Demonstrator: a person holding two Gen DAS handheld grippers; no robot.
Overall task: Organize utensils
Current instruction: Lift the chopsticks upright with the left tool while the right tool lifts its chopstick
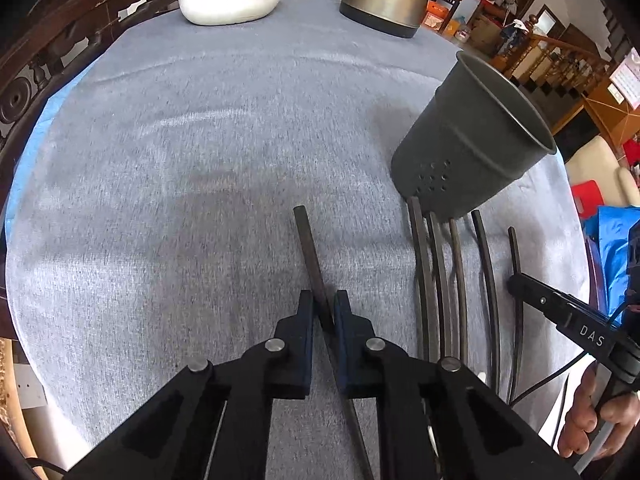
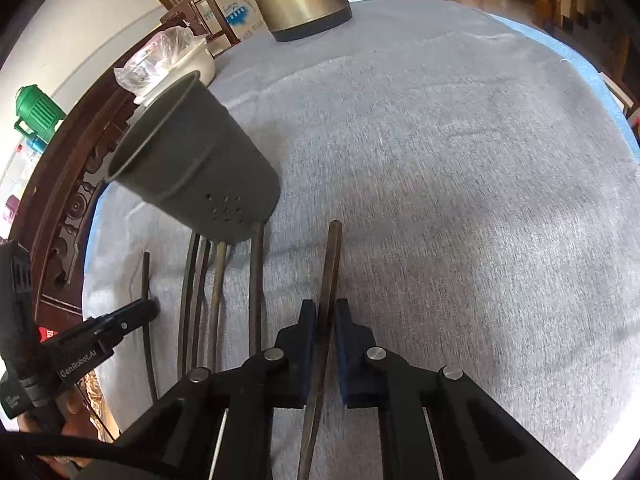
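**Both chopsticks gripped lengthwise; holder lies ahead and inward of each gripper**

The left gripper (image 1: 322, 300) is closed on the left chopstick (image 1: 306, 240), the outermost one on that side of the row. The right gripper (image 2: 322, 308) is likewise closed on the right chopstick (image 2: 334, 256), the outermost one on the other side. Each stick is clamped across its width, some way back from its far end. Its long axis runs forward, almost in line with the fingers, and away from the person. Both sticks appear to be lying on the cloth-covered bench (image 1: 200, 160); whether either has been raised cannot be told.

Between the two held sticks, four loose chopsticks (image 1: 440, 264) are laid roughly parallel, with their far ends just beside the base of the holder (image 1: 472, 140). This dark perforated cup is judged to be standing upright with its mouth up, the lean being put down to the lens.

The holder is ahead and to the right of the left gripper, and ahead and to the left of the right gripper. From these views neither hand can be said to be nearer.

It is judged that each stick must be lifted, tipped from lying flat to near vertical, and carried inward over the rim. Since the mouth is shared, the two sticks would best be brought in one after the other, so that a clash over the holder is avoided.
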